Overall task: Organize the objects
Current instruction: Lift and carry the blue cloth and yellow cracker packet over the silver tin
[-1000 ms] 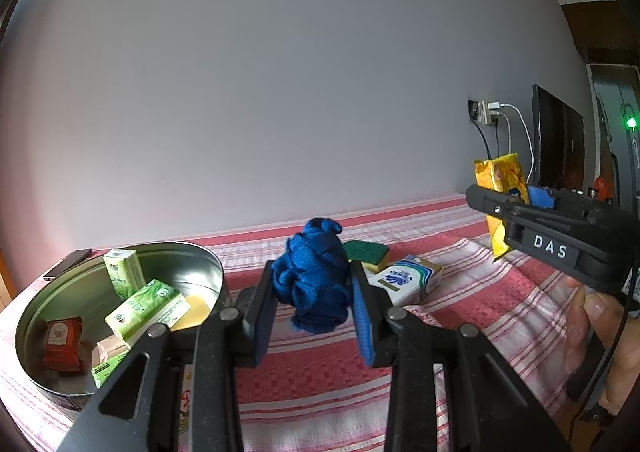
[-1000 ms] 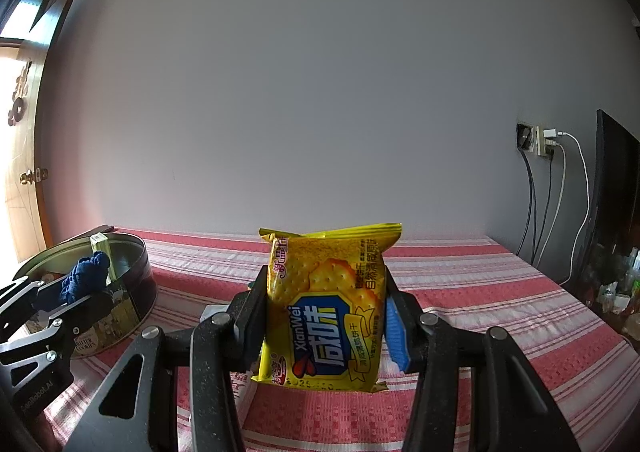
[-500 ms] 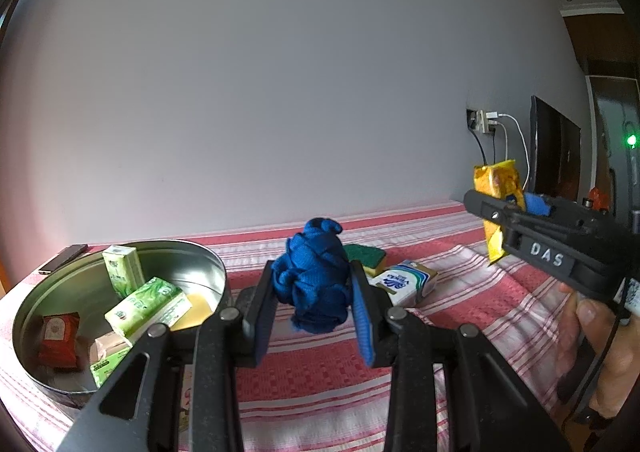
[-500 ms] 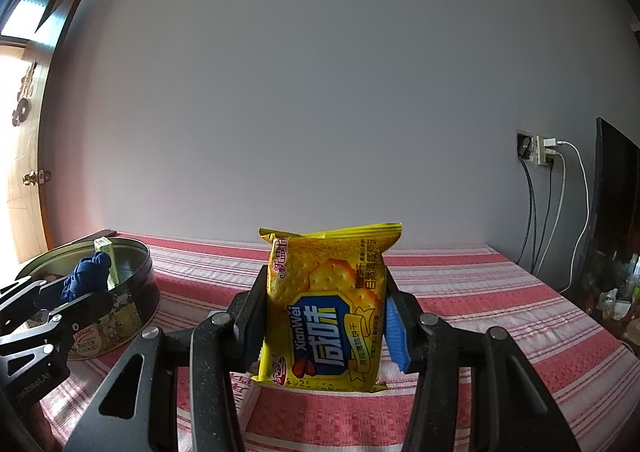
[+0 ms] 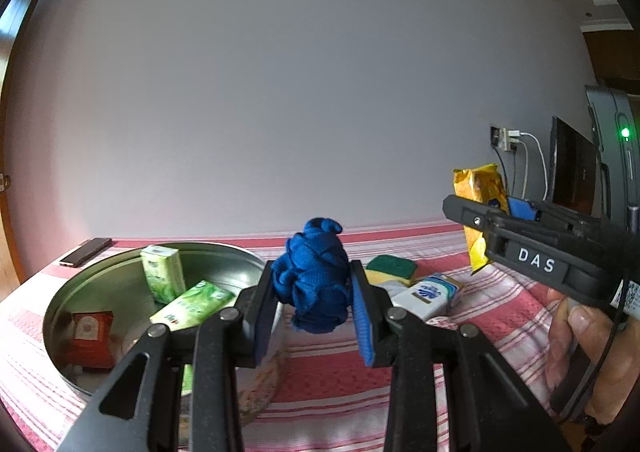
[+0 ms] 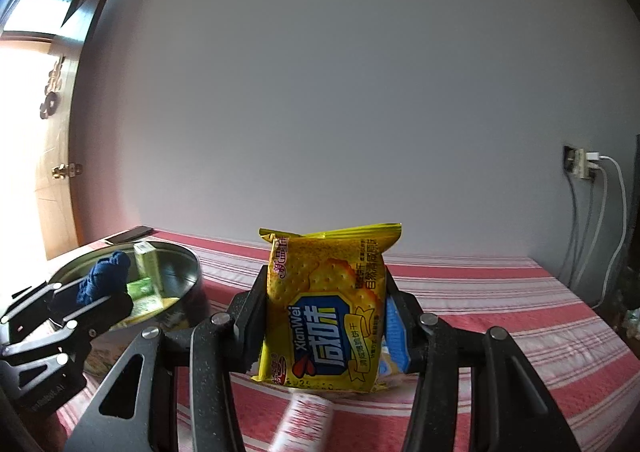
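Observation:
My left gripper (image 5: 316, 292) is shut on a crumpled blue cloth (image 5: 314, 280), held above the tablecloth just right of the round metal tin (image 5: 100, 280). The tin holds green tissue packs (image 5: 162, 272) and a red packet (image 5: 88, 336). My right gripper (image 6: 326, 312) is shut on a yellow cracker bag (image 6: 326, 304), upright and lifted off the table. In the left wrist view the same yellow cracker bag (image 5: 478, 192) shows at the right, in the right gripper (image 5: 504, 212). The blue cloth (image 6: 102, 280) and left gripper (image 6: 86, 296) appear at the left of the right wrist view, in front of the tin (image 6: 188, 272).
A green and yellow sponge (image 5: 390, 268) and a white and blue tissue pack (image 5: 426, 294) lie on the red striped tablecloth (image 5: 332, 376) behind the cloth. A phone (image 5: 86, 252) lies at the far left corner. A wall socket with cables (image 6: 580, 164) is at the right. A person's hand (image 5: 580, 344) grips the right handle.
Both grippers have drifted sideways with their loads still held. The tin now sits closer and larger in the left wrist view, and the cracker bag stands higher against the wall.

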`<state>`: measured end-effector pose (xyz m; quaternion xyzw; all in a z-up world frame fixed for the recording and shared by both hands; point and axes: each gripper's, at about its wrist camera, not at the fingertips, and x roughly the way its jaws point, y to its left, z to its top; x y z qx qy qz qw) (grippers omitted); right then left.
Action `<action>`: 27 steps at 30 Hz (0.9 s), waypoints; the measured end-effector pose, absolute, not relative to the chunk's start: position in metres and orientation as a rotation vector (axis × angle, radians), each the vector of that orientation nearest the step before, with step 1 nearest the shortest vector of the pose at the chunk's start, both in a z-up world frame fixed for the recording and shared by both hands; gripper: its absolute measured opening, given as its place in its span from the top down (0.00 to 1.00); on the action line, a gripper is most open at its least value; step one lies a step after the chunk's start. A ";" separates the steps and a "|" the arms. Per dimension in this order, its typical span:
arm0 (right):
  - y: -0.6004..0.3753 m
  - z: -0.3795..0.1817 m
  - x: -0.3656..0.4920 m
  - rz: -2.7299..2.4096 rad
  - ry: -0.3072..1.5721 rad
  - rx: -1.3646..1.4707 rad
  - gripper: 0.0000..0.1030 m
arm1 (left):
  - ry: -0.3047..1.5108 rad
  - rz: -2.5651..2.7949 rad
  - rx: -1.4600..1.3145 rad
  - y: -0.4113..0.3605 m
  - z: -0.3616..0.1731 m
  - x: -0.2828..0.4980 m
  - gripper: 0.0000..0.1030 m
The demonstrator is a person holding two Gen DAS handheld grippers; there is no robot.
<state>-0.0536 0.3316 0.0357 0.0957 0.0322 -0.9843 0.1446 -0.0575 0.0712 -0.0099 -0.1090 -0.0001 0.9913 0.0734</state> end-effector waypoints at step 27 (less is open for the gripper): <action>0.188 0.044 -0.094 -2.512 0.197 0.471 0.50 | -0.138 3.202 -0.539 -0.037 -0.014 -0.083 0.68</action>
